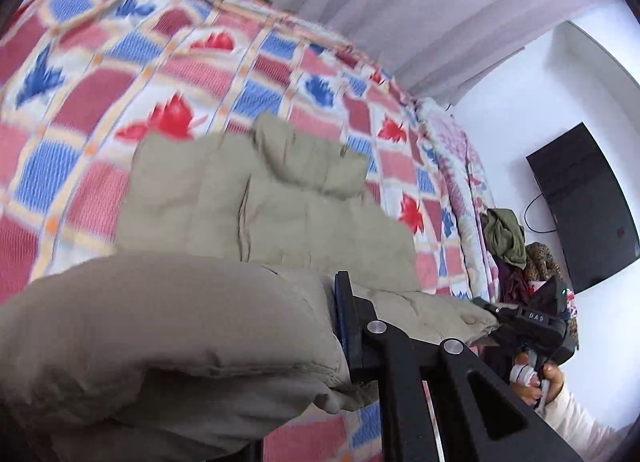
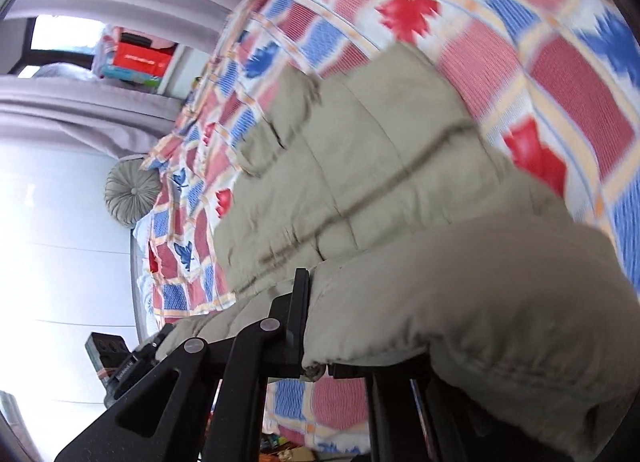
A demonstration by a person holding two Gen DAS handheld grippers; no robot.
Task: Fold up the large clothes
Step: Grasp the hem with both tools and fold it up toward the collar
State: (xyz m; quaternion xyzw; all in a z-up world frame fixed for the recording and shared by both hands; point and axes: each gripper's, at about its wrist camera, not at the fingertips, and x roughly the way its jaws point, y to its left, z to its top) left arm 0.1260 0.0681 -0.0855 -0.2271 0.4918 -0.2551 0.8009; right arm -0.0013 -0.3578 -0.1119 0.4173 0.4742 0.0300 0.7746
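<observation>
Bedspread (image 1: pixel 100 73): a checked cover of red, pink and blue squares with leaf motifs is spread over the bed and is seen in both wrist views.
Curtain (image 1: pixel 420 13): pale grey-lilac folds are hung beyond the far edge of the bed.
Jacket (image 1: pixel 260 197): a padded khaki garment is laid on the bedspread, its far part flat and its near edge lifted and bulged over both grippers.
Television (image 1: pixel 588 213): a dark screen is mounted on the white wall, well apart from the bed.
Left gripper (image 1: pixel 348 346): it is closed on a thick fold of the jacket, the cloth being pinched against the blue pad.
Right gripper (image 2: pixel 316 338): it is clamped on the jacket's near edge, the padding being pressed between its fingers.
Round cushion (image 2: pixel 132 191): a pleated grey cushion is set beside the bedspread's edge.
</observation>
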